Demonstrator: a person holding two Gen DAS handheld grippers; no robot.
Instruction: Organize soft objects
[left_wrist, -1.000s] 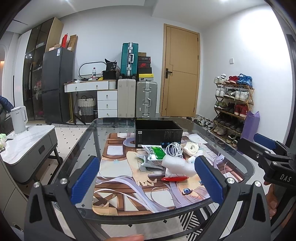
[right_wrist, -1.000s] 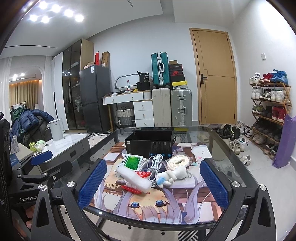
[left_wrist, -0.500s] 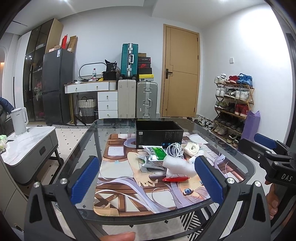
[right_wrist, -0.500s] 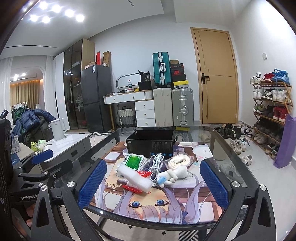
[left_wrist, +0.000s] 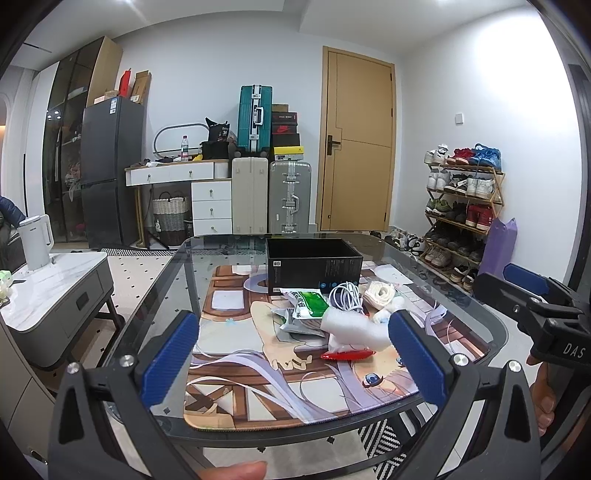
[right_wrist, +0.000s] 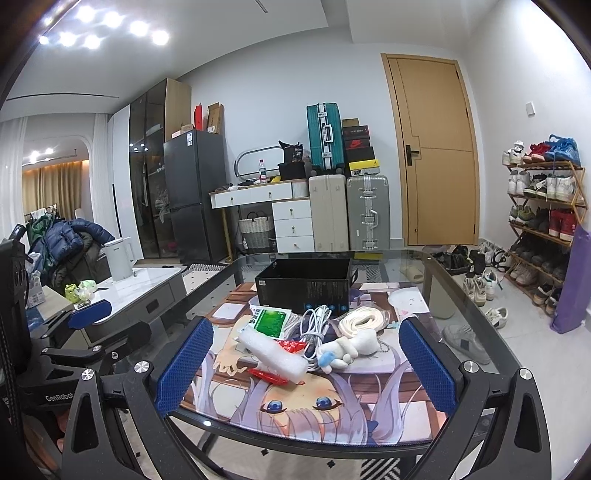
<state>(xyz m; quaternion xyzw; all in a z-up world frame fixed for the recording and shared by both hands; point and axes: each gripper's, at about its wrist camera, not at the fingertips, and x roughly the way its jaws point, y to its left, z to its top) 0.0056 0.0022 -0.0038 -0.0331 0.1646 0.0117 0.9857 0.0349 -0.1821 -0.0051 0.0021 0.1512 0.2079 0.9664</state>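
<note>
Glass table (left_wrist: 476, 317): clutter before black box (left_wrist: 314, 264); both tongs apparently gaping, empty.

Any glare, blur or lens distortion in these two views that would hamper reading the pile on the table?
Left wrist: sharp, evenly lit, strong fisheye bending at the edges; the foam roll reads clearly. Right wrist: ceiling spotlights flare at the top left, and the glass table mirrors the room.

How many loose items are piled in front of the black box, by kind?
Foam roll: 1
Plush toy: 1
White cable bundle: 1
Cream strap coil: 1
Green packet: 1
Red wrappers: 2
Total: 7
</note>
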